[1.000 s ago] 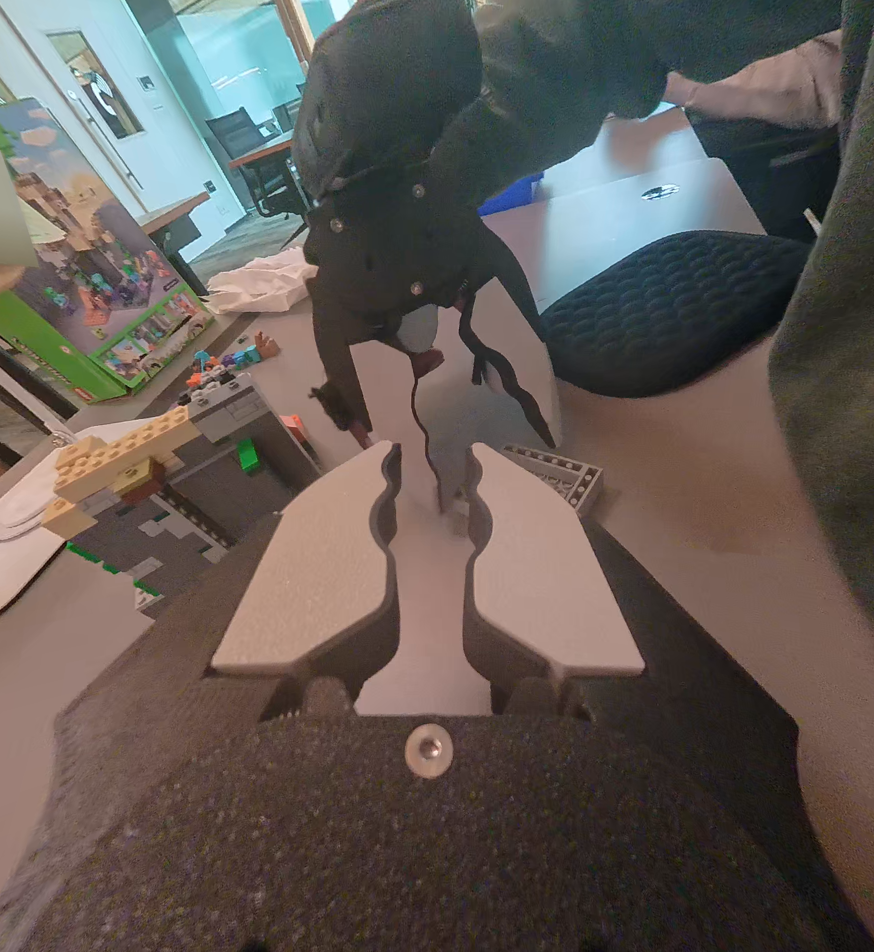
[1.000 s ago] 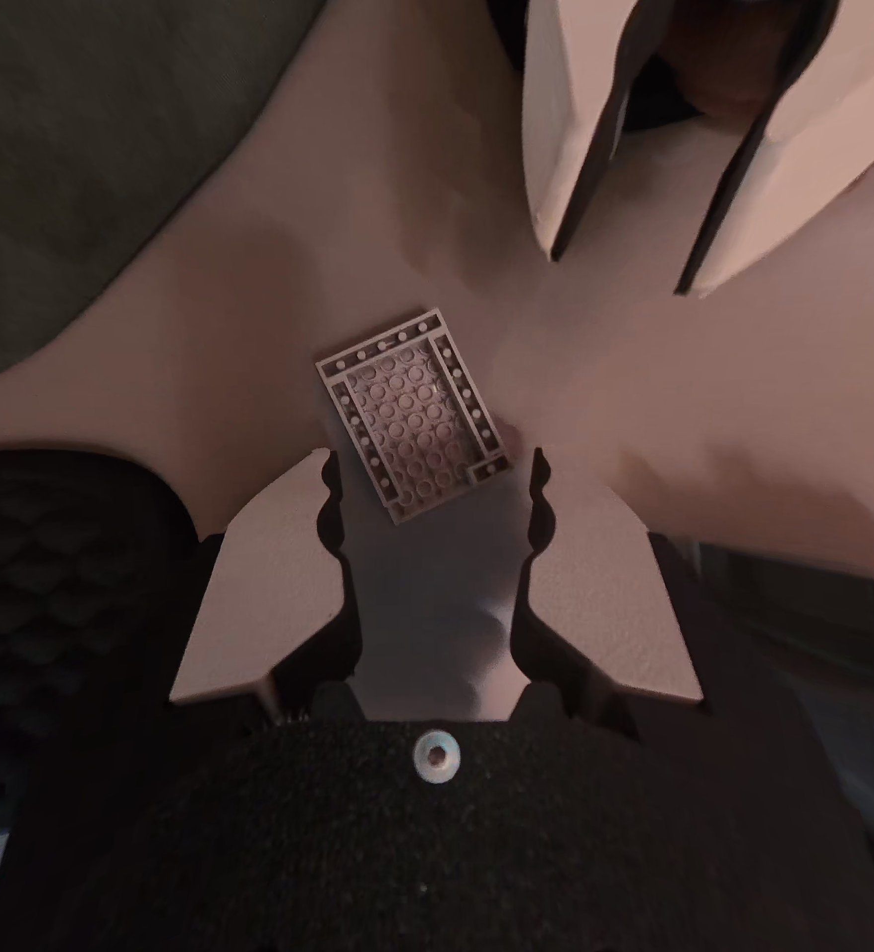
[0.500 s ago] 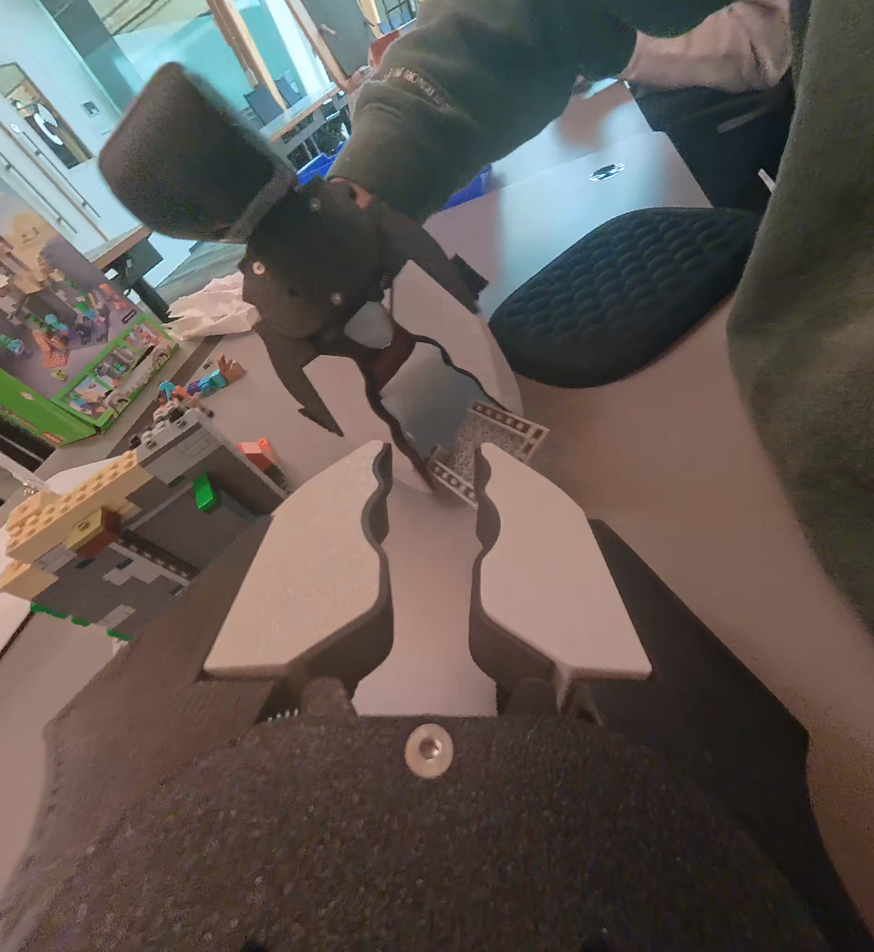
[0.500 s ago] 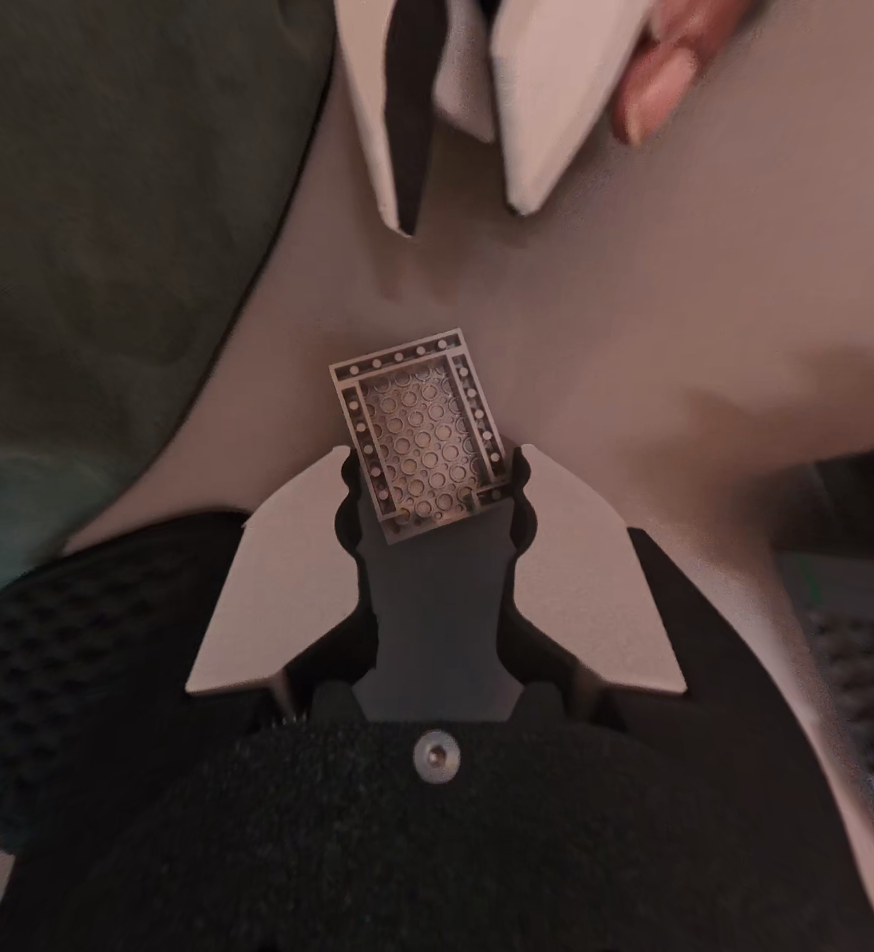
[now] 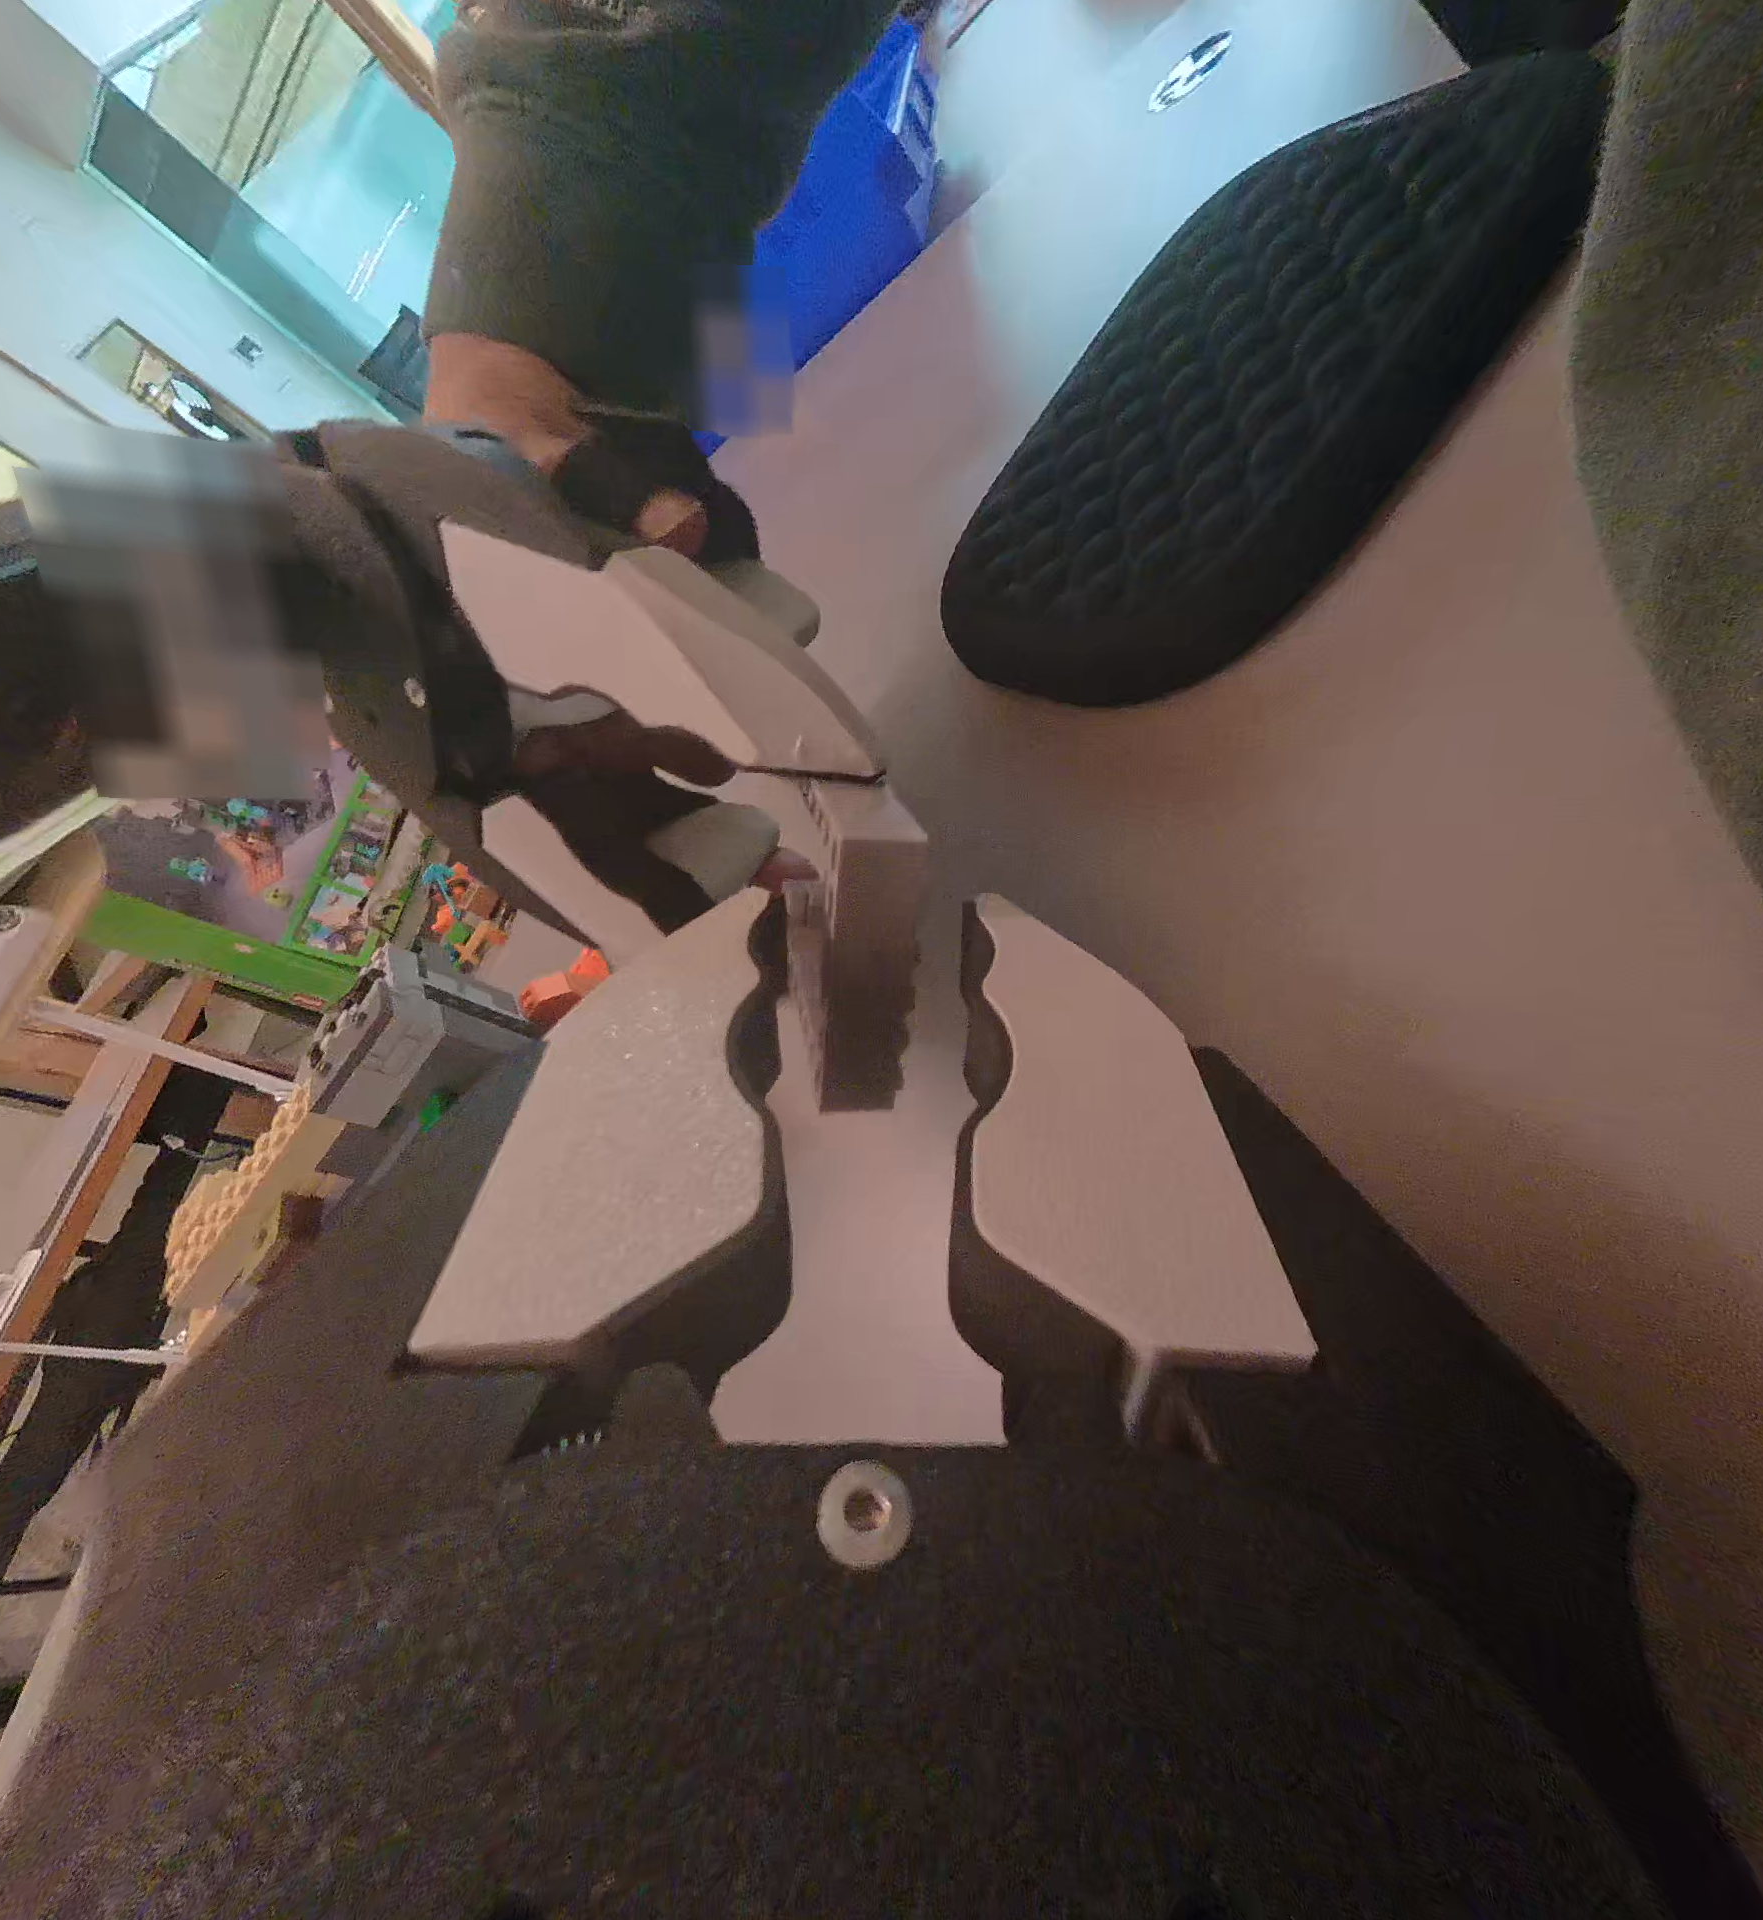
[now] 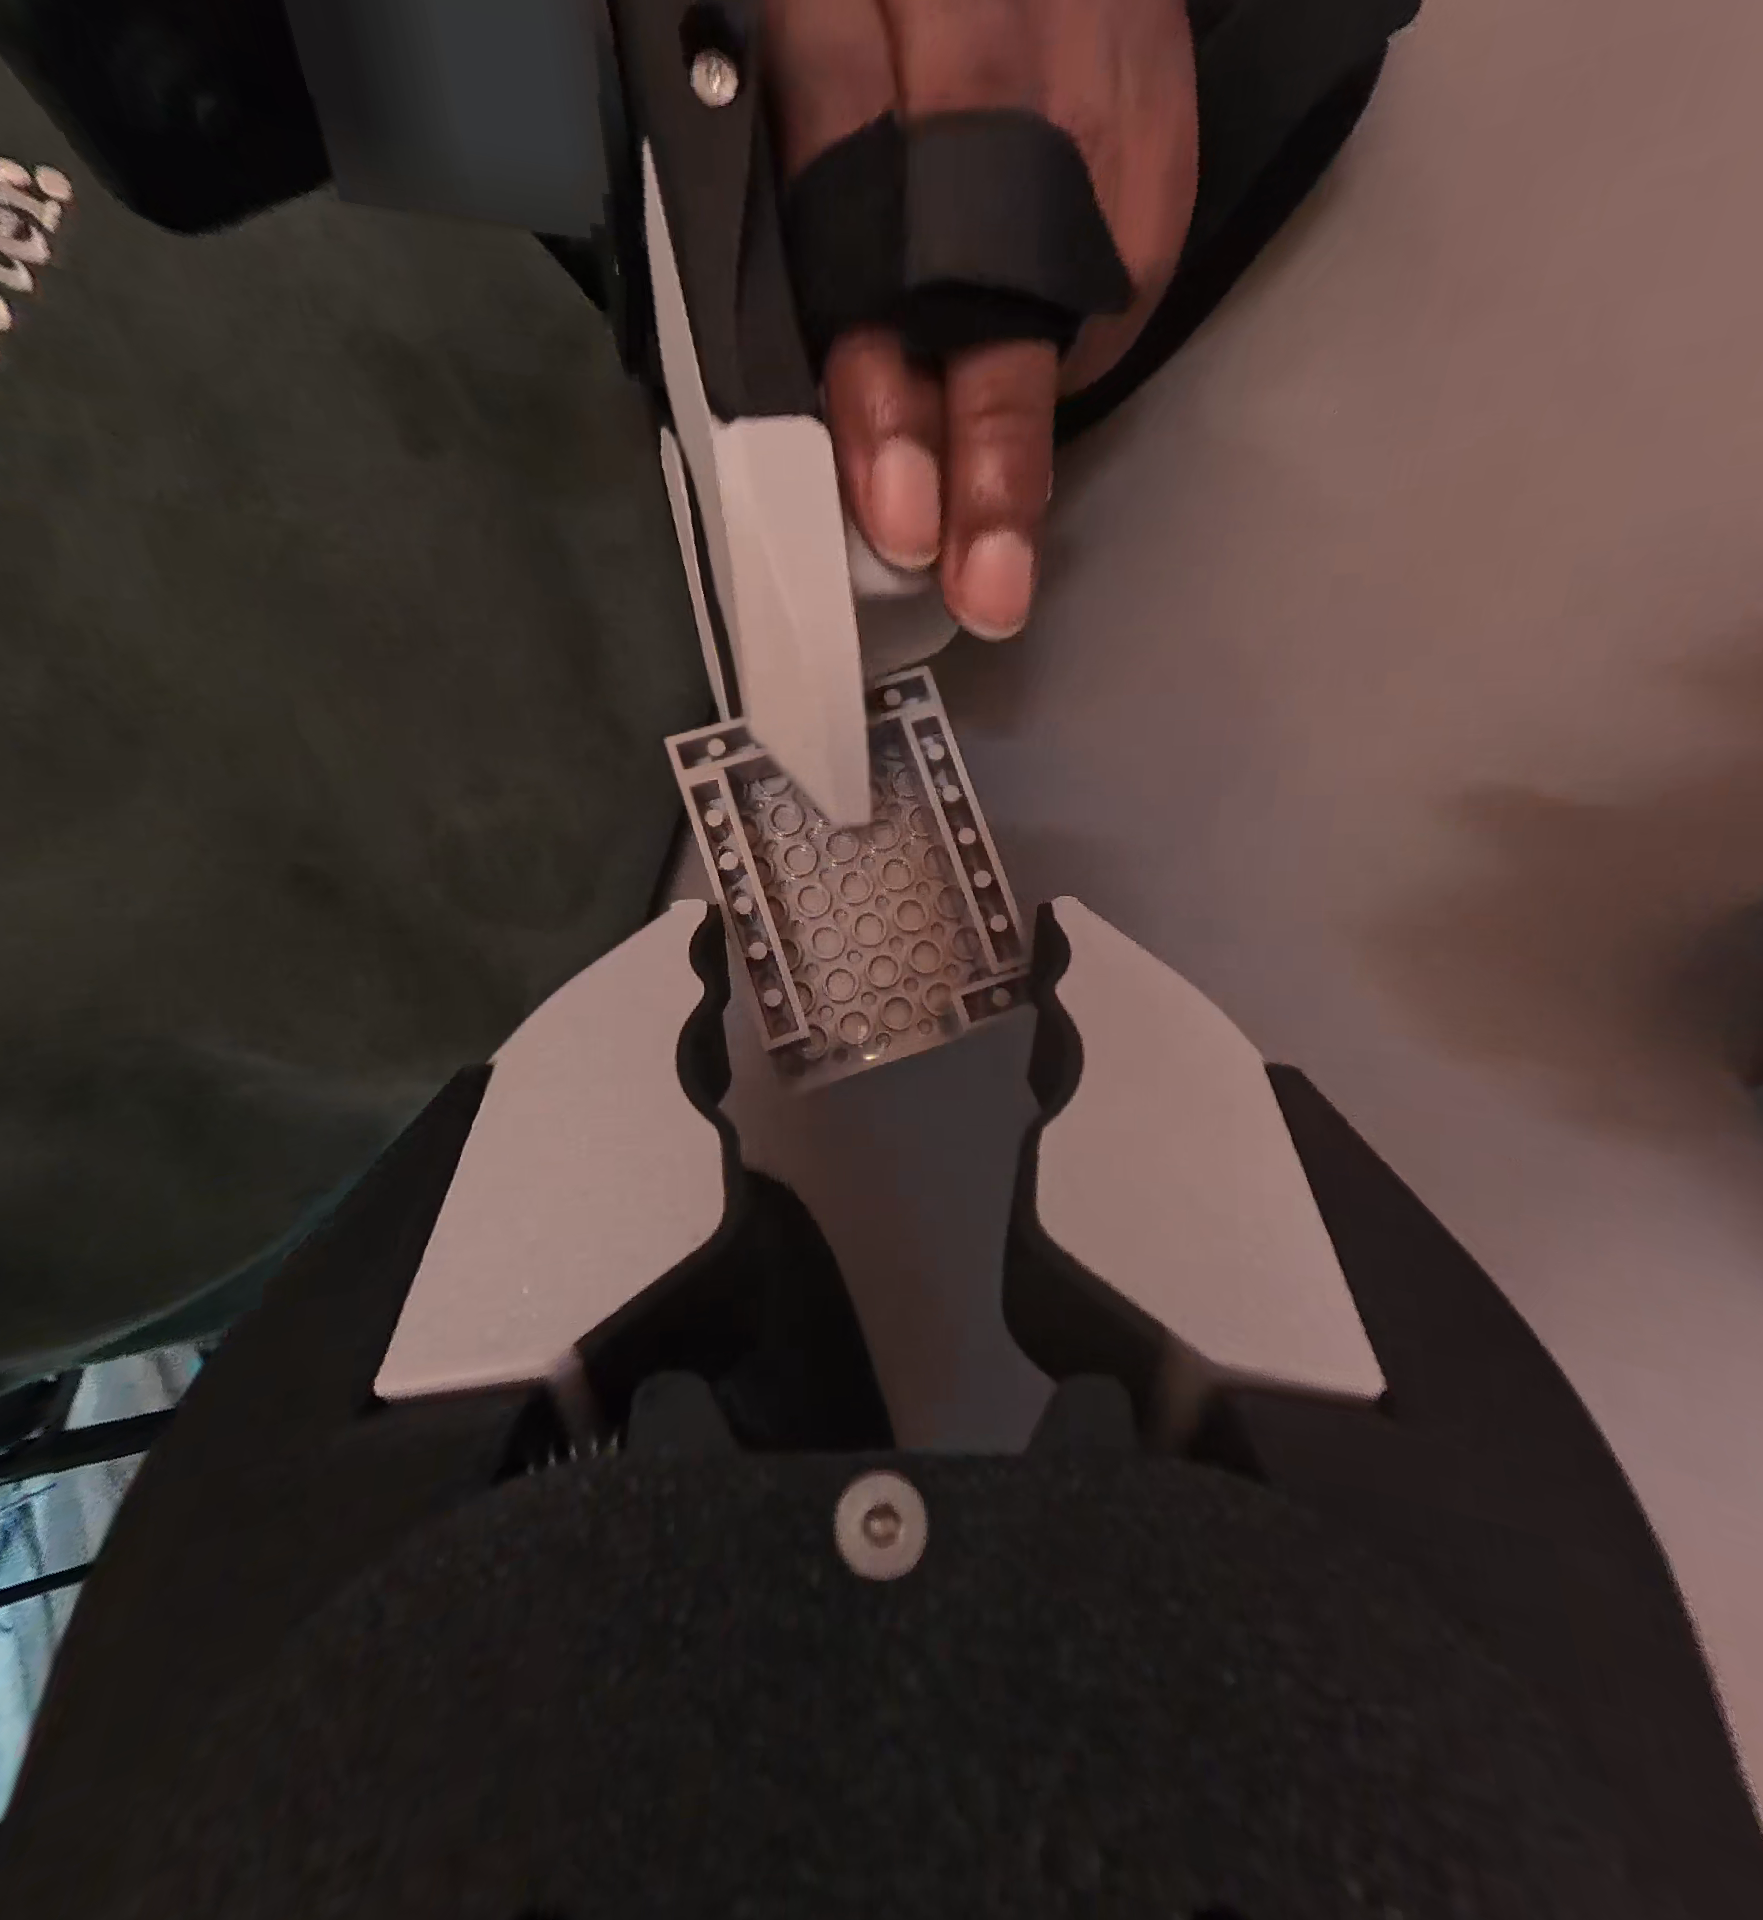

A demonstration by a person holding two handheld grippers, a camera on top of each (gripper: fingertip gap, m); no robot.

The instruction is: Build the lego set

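- R gripper (image 6: pixel 872 925): jaws about half open, clamped across the short width of a flat grey rectangular toy-brick plate w/ hollow ringed underside (image 6: pixel 856 966). One pad sits on each long edge, so the plate is pinned edge to edge.
- Plate location: up off the pale table (image 6: pixel 1376 623), hanging between both grippers' tips. Its underside faces the R cam. In the L wrist view it reads as a narrow slab on edge, bc only the R pinch carries it.
- L gripper (image 5: pixel 866 914): jaws partly open, straddling the plate's thickness. A clear gap shows btw the plate and the R-hand finger, so nothing is gripped. The other finger is v. close to the plate's ribbed side; contact can't be told.
- In the R wrist view one white L finger (image 6: pixel 804 623) lies over the plate's underside. The 2nd finger is hidden behind the plate.
- Person's hand (image 6: pixel 960 416) w/ a black strap drives the L gripper from above.
- Nearby: dark green sweatshirt (image 6: pixel 285 727) beside the plate; black textured cushion (image 5: pixel 1272 364) on the table, well apart.
- Bg, L side: grey-and-tan brick build (image 5: pixel 378 1039), green box (image 5: pixel 212 945), blue bin (image 5: pixel 856 208).
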